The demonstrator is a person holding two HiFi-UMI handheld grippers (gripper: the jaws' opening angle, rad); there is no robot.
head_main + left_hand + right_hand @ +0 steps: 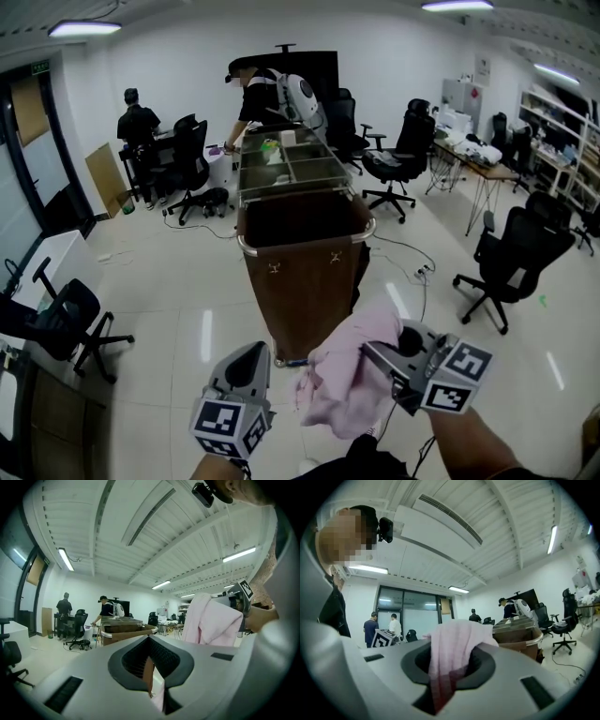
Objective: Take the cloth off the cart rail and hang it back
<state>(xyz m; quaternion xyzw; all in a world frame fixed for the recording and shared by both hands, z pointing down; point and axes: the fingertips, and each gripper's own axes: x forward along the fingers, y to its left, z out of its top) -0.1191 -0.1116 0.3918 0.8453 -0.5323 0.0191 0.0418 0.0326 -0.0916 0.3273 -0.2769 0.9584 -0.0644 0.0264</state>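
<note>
Our right gripper [375, 356] pinched the cloth [342, 386], the left gripper [251, 356] sat pressed together, so we judged draping its middle over the centre-frame cart rail [362, 235] wisest.

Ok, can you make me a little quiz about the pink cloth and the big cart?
1. What colour is the cart?
2. Pick one: what holds the pink cloth? A) the right gripper B) an office chair C) the rail of the cart.
3. True or false: the cloth hangs on the rail of the cart.

Key: 1 brown. 2 A, the cloth is pinched between the jaws of the right gripper. 3 false, the cloth is off the cart, in front of it.
</note>
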